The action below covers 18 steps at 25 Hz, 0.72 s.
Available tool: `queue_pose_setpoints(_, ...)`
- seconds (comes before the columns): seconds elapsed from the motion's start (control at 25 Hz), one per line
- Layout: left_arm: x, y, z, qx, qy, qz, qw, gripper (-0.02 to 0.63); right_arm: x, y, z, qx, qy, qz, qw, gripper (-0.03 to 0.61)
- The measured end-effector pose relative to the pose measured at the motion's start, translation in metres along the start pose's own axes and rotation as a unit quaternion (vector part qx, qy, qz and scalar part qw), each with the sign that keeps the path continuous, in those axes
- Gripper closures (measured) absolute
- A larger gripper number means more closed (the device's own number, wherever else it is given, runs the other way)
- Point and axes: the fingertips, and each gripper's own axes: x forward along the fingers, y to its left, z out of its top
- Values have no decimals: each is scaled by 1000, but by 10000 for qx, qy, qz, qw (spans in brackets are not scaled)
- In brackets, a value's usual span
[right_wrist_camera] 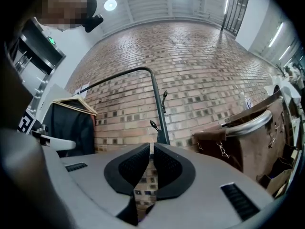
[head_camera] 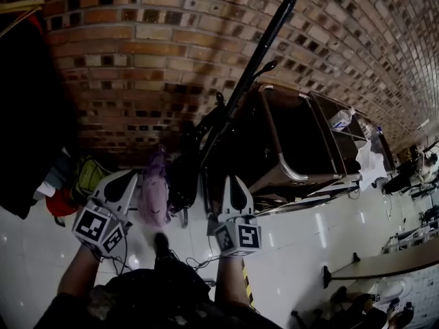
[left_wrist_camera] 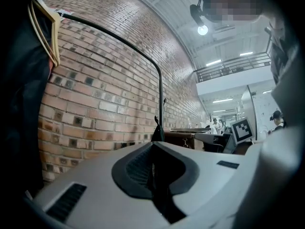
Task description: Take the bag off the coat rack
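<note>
A black coat rack pole (head_camera: 264, 46) slants down across the brick wall, with small hooks (head_camera: 267, 67) on it. Low on the rack hangs a dark bag (head_camera: 182, 173), and a purple bag (head_camera: 154, 187) sits just left of it. My left gripper (head_camera: 130, 177) is left of the purple bag, shut and empty. My right gripper (head_camera: 232, 179) is just right of the dark bag, its tips meeting with nothing between them. The right gripper view looks past the right gripper (right_wrist_camera: 151, 146) at the pole (right_wrist_camera: 158, 109). The left gripper (left_wrist_camera: 152, 146) also faces the pole (left_wrist_camera: 161, 104).
A black garment on a wooden hanger (head_camera: 27, 101) hangs at the left. A large brown case with a metal handle (head_camera: 295, 142) stands right of the rack. Green and red items (head_camera: 86, 177) lie by the wall. Cables lie on the glossy white floor (head_camera: 295, 245).
</note>
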Motion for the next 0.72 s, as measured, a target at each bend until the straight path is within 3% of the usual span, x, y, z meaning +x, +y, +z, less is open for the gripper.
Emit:
queue_pose_setpoints(0.48,72,6,-3,9,90,150,9998,581,78,-21,-47,192,747,756,9941,377)
queue_pose_setpoints(0.72,108,12,-7,-26,111,263,9996,581,111,-35,-74,205,1089,972,9891,376)
